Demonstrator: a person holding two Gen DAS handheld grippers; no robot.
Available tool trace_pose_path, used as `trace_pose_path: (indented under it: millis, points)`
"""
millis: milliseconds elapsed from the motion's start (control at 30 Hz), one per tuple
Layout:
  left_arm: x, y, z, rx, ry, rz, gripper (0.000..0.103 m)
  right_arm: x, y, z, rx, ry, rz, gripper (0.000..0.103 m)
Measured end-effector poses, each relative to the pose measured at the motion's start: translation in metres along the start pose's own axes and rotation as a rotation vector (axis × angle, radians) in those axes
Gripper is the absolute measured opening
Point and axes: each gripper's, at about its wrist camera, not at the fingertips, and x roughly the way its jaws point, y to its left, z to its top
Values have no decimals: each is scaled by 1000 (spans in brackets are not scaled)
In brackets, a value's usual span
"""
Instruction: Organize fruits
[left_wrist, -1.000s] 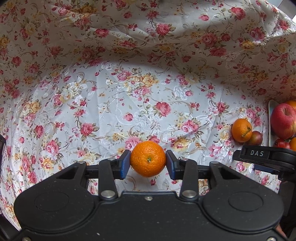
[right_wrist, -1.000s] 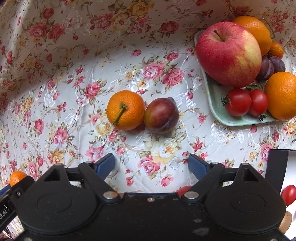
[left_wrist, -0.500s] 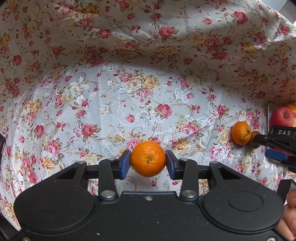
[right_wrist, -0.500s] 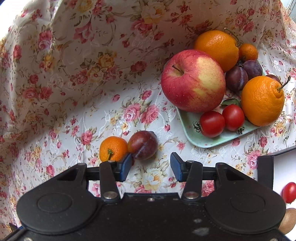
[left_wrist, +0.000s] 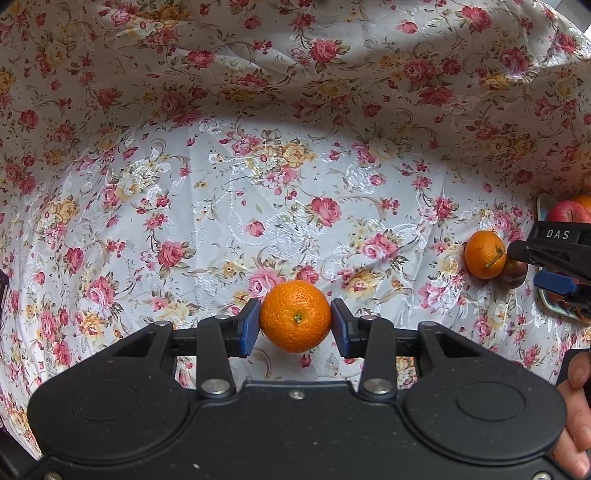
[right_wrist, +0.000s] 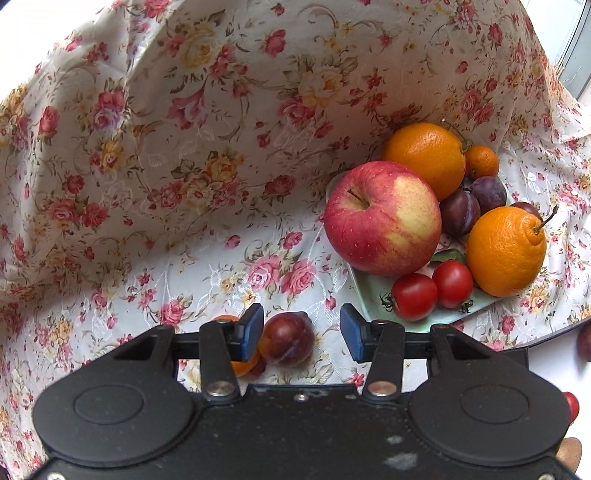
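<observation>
Glossy floral cloth (left_wrist: 295, 184), dimpled mandarin (left_wrist: 294, 315), smooth apple (right_wrist: 382, 218)

A plum (right_wrist: 286, 344) lies between the right gripper (right_wrist: 301, 332) pads, a mandarin (right_wrist: 242, 363) touching its left, the plate (right_wrist: 373, 295) beyond-right.

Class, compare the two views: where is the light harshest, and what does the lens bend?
Right wrist: top corners wash out white, and the apple carries soft highlights. Left wrist: even light, faint shadow under the mandarin. Both: fisheye curves the cloth into a bowl; fruit stays sharp.
</observation>
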Motion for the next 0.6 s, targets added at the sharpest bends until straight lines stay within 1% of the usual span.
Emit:
trace_pose_path:
  millis: [67, 233, 333, 467, 600]
  points:
    - [0, 1, 0, 2, 2, -1, 49, 10, -2, 0, 25, 39, 21, 48]
    - [2, 2, 0, 2, 7, 1, 49, 28, -7, -3, 57, 105, 24, 48]
    - [0, 3, 0, -3, 6, 2, 49, 26, -3, -5, 45, 86, 9, 39]
    - [-7, 1, 0, -6, -8, -2, 49, 23, 1, -9, 39, 102, 21, 38]
    - [-15, -3, -1, 2, -20, -11, 49, 13, 5, -14, 10, 86, 15, 38]
